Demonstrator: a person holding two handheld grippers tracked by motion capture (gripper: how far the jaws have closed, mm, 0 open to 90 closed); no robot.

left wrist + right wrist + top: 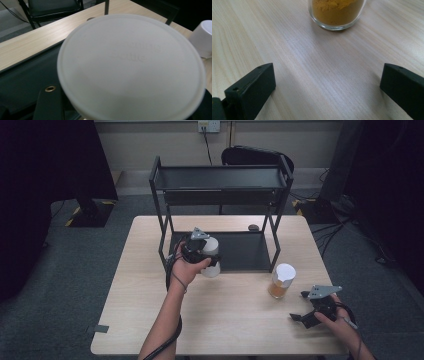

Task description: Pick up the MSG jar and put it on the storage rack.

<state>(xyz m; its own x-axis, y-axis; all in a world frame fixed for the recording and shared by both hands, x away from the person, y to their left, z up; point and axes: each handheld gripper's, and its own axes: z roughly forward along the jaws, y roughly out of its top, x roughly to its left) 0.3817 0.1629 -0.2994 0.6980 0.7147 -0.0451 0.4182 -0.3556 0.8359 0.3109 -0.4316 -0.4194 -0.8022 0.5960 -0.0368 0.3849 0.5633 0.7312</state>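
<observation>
Grey carpet (60, 285), beige wall (150, 145), black chair (250, 156)

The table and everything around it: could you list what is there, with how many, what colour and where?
Table: one, pale wood, centre of the room.
Shelf rack: one, black, two tiers, standing on the far half of the table.
White-lidded jar: one, held off the table in front of the rack's lower tier.
Jar of orange-brown powder: one, clear glass with a white lid, upright on the table to the right.
Small dark thing: one, on the table behind the rack; too small to tell.
Chair: one, black, behind the table.
Wall socket: one, white, on the far wall.
Left gripper: black, shut on the white-lidded jar.
Right gripper: black, open, low at the table's near right.
</observation>
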